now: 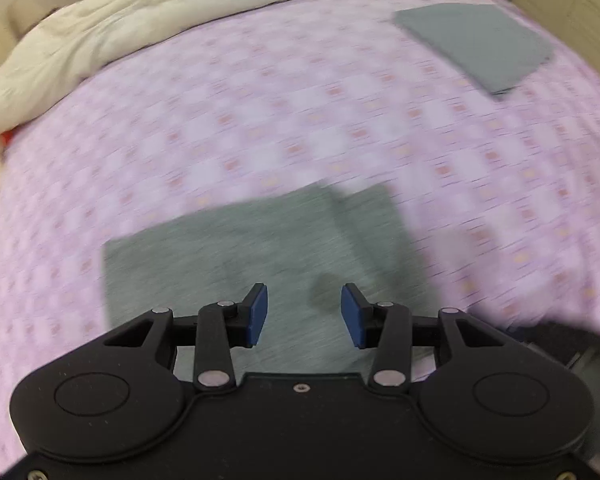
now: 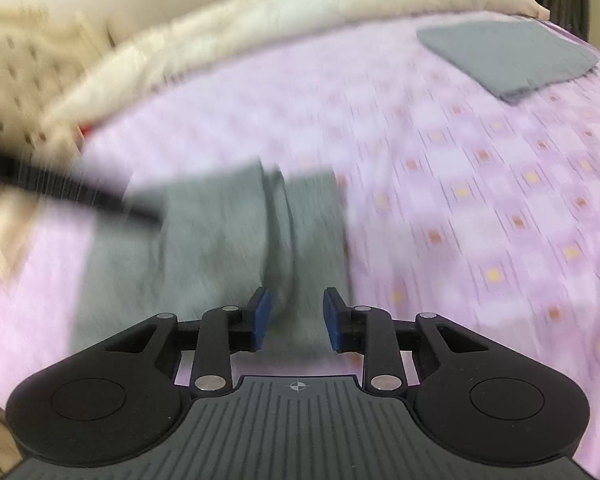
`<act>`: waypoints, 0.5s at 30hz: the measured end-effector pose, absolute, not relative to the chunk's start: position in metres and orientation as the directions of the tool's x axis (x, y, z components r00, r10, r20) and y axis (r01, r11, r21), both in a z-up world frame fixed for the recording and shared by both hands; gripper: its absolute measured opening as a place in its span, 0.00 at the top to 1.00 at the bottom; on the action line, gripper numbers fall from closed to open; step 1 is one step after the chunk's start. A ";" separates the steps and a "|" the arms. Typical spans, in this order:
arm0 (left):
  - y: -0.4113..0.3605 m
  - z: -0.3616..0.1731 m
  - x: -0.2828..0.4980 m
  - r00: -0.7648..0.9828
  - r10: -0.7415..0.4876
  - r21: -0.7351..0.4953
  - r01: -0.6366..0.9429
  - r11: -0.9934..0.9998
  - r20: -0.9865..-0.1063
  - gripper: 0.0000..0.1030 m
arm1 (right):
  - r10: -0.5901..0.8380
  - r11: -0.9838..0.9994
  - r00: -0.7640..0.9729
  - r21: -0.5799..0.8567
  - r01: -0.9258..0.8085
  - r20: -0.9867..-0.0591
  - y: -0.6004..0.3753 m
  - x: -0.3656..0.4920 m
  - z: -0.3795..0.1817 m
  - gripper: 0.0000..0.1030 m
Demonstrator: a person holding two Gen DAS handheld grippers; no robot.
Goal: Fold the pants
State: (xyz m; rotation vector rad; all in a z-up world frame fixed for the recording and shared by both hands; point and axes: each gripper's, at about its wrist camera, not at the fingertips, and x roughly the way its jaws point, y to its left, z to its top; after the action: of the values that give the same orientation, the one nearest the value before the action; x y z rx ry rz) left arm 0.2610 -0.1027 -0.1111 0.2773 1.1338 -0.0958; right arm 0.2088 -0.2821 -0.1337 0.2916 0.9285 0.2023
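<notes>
Two grippers hang over a bed whose pink sheet [image 1: 260, 120] carries a checked pattern; both views are smeared with motion blur. Taking the sheet as the landmark, a cream duvet [image 1: 120, 28] is bunched along its far-left edge, with a small red patch [image 1: 8, 136] peeking out just under the duvet's lower end.

On the sheet's near middle lie the green pants [image 1: 236, 248], spread flat in a folded rectangle. The left gripper [image 1: 304, 312] hovers above their near part, its blue pads [image 1: 258, 314] apart with nothing between them. Whether the tips touch the cloth cannot be told.

In the right wrist view, the same pants [image 2: 204, 240] show a raised ridge running away from the camera, and a blurred dark bar [image 2: 80, 196] crosses their left side. The right gripper [image 2: 296, 316] sits over the near end of that ridge, jaws apart and holding nothing.

At the sheet's far-right corner rests a grey folded cloth [image 1: 476, 44], well apart from the pants and both grippers.
</notes>
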 end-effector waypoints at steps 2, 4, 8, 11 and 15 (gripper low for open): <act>-0.081 -0.120 0.254 0.404 0.133 0.217 0.168 0.962 -0.905 0.49 | 0.337 0.925 0.592 0.376 -0.063 -0.732 -0.283 0.219 -0.132 0.61; -0.055 -0.131 0.246 0.377 0.205 0.267 0.120 0.956 -0.903 0.50 | 0.383 0.907 0.580 0.413 -0.087 -0.719 -0.278 0.237 -0.135 0.59; 0.004 -0.153 0.232 0.279 0.282 0.292 -0.004 0.956 -0.918 0.50 | 0.410 0.903 0.518 0.415 -0.112 -0.751 -0.259 0.266 -0.150 0.54; 0.037 -0.164 0.223 0.218 0.318 0.305 -0.092 0.948 -0.923 0.50 | 0.381 0.919 0.479 0.380 -0.103 -0.791 -0.248 0.278 -0.162 0.46; 0.075 -0.171 0.214 0.161 0.305 0.273 -0.195 0.942 -0.939 0.50 | 0.378 0.920 0.428 0.385 -0.073 -0.821 -0.245 0.284 -0.174 0.44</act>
State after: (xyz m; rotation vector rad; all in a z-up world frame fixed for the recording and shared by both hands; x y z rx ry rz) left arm 0.2139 0.0754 -0.1712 0.0959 1.3636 0.3576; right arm 0.2835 -0.2450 -0.1742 0.3125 1.0969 0.2871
